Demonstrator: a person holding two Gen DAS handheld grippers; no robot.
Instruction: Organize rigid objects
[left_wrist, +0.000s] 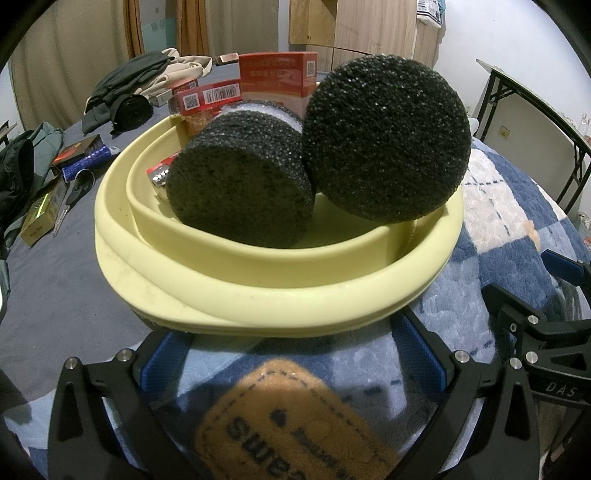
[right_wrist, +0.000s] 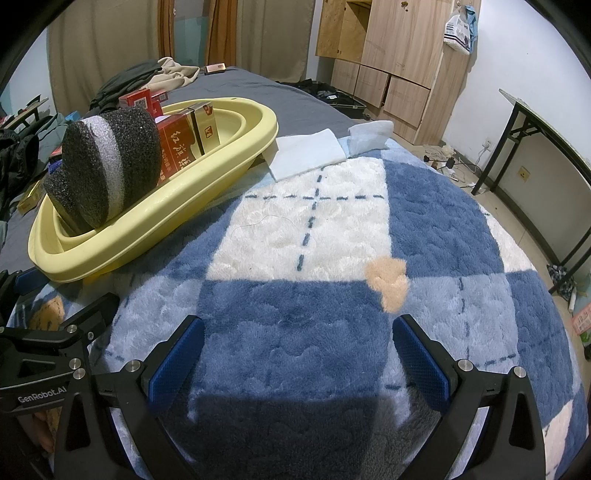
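On the checked blanket (right_wrist: 295, 295), both grippers, left gripper (left_wrist: 295, 354) and right gripper (right_wrist: 297, 354), gape empty beside the yellow basin (left_wrist: 258, 291) holding foam cylinders (left_wrist: 384, 140).

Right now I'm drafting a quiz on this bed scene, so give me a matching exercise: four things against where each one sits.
Things:
1. black foam cylinders
2. yellow basin
3. folded white cloth
4. red boxes

Places:
A. on the blanket beyond the basin
B. in the basin, at the end nearest the grippers
C. on the checked blanket
D. upright in the basin behind the foam

Pairs: 1-B, 2-C, 3-A, 4-D
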